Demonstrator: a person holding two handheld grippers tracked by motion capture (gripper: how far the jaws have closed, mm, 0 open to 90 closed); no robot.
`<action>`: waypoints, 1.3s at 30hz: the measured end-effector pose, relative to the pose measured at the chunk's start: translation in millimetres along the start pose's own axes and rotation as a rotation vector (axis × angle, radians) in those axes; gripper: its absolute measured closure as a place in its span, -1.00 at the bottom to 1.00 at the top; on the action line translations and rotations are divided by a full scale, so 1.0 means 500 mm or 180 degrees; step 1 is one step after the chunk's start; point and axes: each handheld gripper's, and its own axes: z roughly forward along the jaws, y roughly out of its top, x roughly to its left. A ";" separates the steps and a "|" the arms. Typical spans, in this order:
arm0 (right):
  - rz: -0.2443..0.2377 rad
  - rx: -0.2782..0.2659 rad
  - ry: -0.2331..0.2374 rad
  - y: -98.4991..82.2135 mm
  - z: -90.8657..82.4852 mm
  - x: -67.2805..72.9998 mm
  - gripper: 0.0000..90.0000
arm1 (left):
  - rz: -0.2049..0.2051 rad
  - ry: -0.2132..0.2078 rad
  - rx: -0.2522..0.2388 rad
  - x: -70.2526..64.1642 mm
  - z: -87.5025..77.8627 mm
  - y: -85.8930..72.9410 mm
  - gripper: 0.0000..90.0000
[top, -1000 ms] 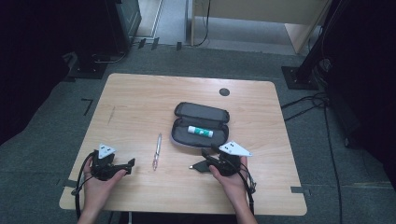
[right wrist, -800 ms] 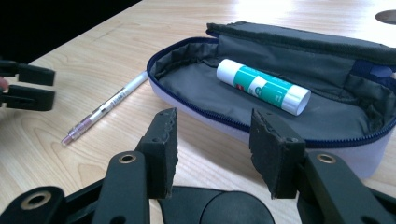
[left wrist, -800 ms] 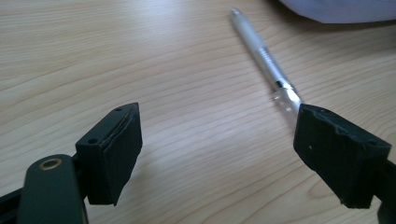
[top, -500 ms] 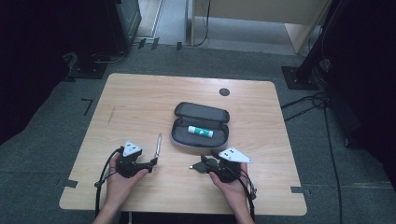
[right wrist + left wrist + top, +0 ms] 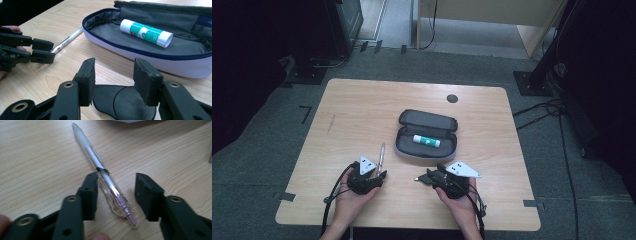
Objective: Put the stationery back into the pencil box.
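A clear pen [image 5: 381, 154] [image 5: 100, 167] with a white grip lies on the wooden table [image 5: 362, 110], left of an open grey pencil case [image 5: 404, 120] [image 5: 175, 62]. A white and green glue stick [image 5: 426, 141] [image 5: 146, 33] lies inside the case. My left gripper [image 5: 379, 173] [image 5: 116, 178] straddles the pen's near end. Its jaws have just been closing; one pad is right against the barrel, the other stands apart from it. My right gripper [image 5: 424, 175] [image 5: 113, 65] rests open near the front edge, pointing left toward the left gripper [image 5: 42, 52], with nothing between its pads.
A small black round cap [image 5: 452, 98] is set in the table's far side. Dark stand bases [image 5: 532, 82] and cables lie on the carpet around the table. Bare wood lies to the left of the pen and behind the case.
My left gripper has moved right and forward from the front left to the pen, and its jaws have narrowed around the pen's near end. The right gripper has stayed put.
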 end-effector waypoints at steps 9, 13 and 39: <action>-0.0057 0.0052 0.0006 -0.006 0.007 0.008 0.16 | 0.0024 -0.0217 0.0065 0.027 -0.015 -0.006 0.59; -0.0074 0.0053 -0.0003 -0.008 0.008 0.009 0.16 | 0.0120 -0.0393 0.0115 0.044 -0.028 -0.014 0.69; -0.0133 0.0087 0.0053 -0.011 0.016 0.026 0.16 | 0.0462 -0.0602 0.0093 0.023 -0.031 -0.020 0.74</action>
